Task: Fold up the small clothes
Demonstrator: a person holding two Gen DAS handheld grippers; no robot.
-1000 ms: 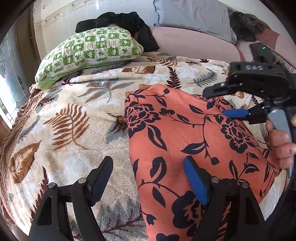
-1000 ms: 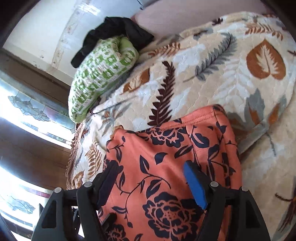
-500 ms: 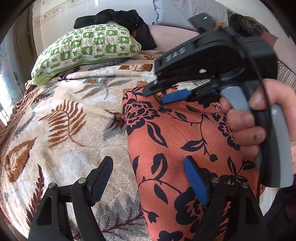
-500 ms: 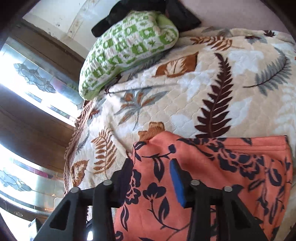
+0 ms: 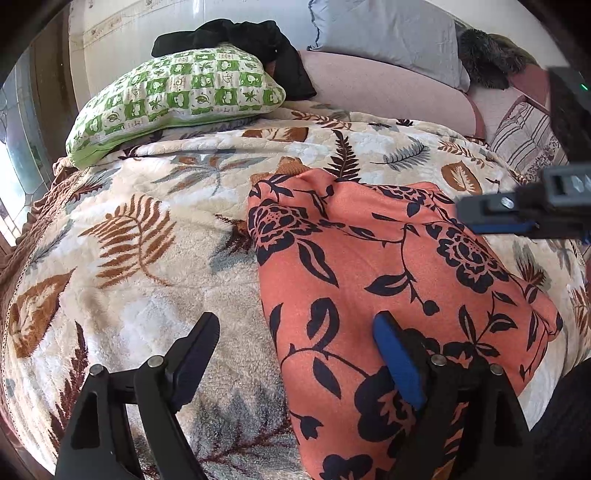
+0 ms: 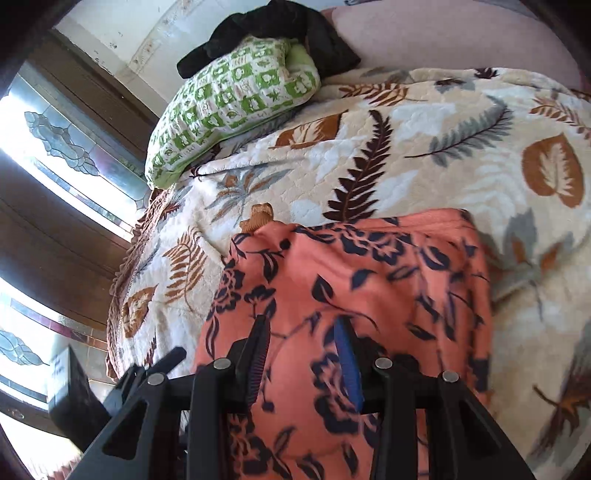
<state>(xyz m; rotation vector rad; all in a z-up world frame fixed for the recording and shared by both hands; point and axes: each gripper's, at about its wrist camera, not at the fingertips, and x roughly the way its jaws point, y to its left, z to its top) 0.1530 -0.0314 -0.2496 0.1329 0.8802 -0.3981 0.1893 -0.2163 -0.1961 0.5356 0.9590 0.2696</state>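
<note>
An orange garment [image 5: 388, 266] with a dark flower print lies folded on the leaf-patterned blanket [image 5: 129, 258]. Its far left corner is a little rumpled. My left gripper [image 5: 295, 325] hovers over the garment's near left edge. Its jaws are opening, one finger above the blanket and the blue pad above the cloth, with nothing gripped. My right gripper [image 6: 301, 325] hangs above the garment [image 6: 369, 266] with its jaws narrowed; a gap shows between them and no cloth is in it. In the left wrist view the right gripper [image 5: 495, 221] pokes in from the right edge, above the garment's far right part.
A green-and-white checked pillow [image 5: 177, 99] lies at the blanket's far left with black clothing [image 5: 240, 37] behind it. A grey pillow [image 5: 384, 33] and pink upholstery [image 5: 369, 88] run along the back. Striped fabric [image 5: 524, 136] is at the far right. Windows [image 6: 55, 129] stand to the left.
The right gripper narrowed its jaws, swung in over the garment's far left corner, then drew back to the right edge of the left wrist view. That corner is now rumpled. The left gripper stayed put.
</note>
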